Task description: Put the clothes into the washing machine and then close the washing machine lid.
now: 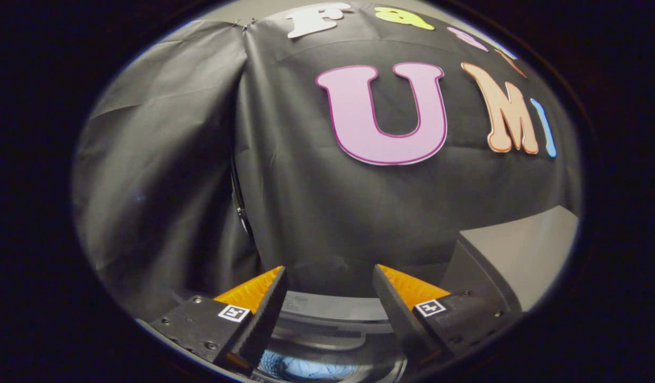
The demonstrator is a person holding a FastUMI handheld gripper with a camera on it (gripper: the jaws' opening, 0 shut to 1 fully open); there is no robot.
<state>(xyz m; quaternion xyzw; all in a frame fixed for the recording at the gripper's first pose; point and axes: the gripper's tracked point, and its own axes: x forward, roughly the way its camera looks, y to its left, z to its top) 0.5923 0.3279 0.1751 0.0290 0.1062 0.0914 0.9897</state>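
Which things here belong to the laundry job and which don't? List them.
Job:
washing machine, below the fingers
blue clothes inside its drum
gripper, fingers apart, holding nothing

Not the job:
black cloth wall
grey panel beyond the right finger

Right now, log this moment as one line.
gripper: open, holding nothing | washing machine: below fingers, open | clothes: blue, inside drum | lid: not shut

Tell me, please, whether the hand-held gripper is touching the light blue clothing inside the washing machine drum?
Apart. In the gripper view the hand-held gripper is open with nothing between its fingers, and the light blue clothing lies below them inside the grey washing machine drum.
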